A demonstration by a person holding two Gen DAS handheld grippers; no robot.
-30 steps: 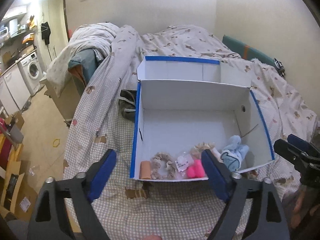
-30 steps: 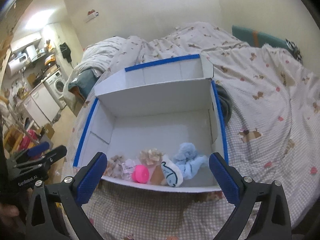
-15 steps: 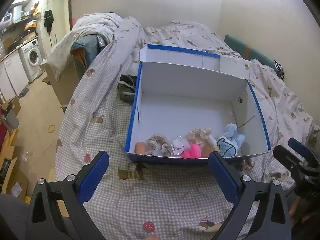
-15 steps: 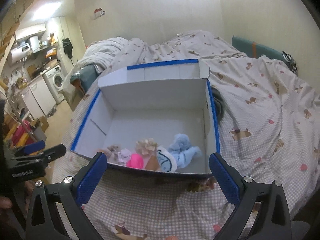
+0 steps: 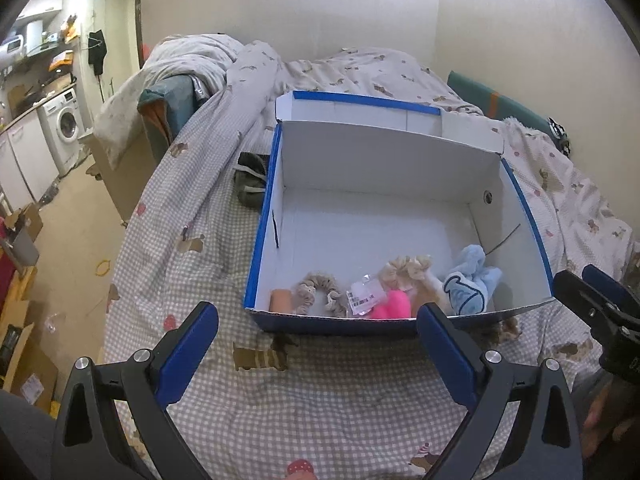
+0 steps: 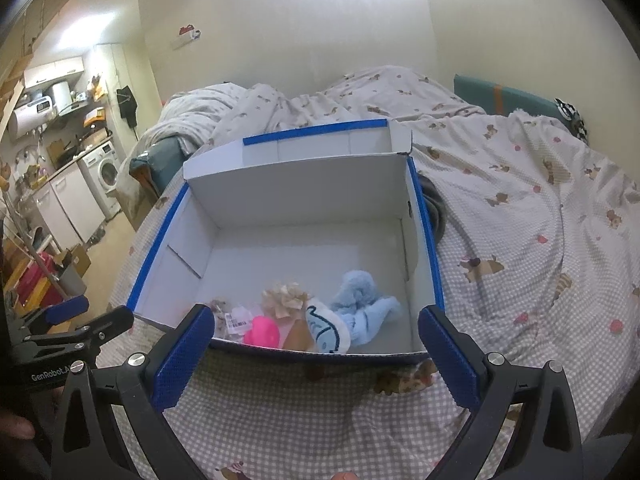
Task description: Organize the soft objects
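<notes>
A white cardboard box with blue edges [image 5: 268, 216] [image 6: 424, 216] lies open on the bed. Along its near wall lie several soft things: a beige scrunchie [image 5: 320, 286], a pink soft item [image 5: 392, 306] [image 6: 262, 330], a cream scrunchie [image 5: 406, 268] [image 6: 286, 298], a light blue whale plush [image 5: 472, 282] [image 6: 360, 308] and a small tan roll [image 5: 280, 300]. My left gripper [image 5: 318, 338] is open and empty, held back from the box's near wall. My right gripper [image 6: 314, 340] is open and empty, also short of the box.
The bed carries a checked sheet [image 5: 320, 392] and a rumpled duvet [image 6: 500, 160]. A dark garment [image 5: 250, 180] lies left of the box. A washing machine [image 5: 66, 128] and cardboard boxes [image 5: 24, 232] stand on the floor at the left.
Both grippers have pulled back from the box toward the bed's near edge, staying open and empty. The soft things in the box have not moved.
</notes>
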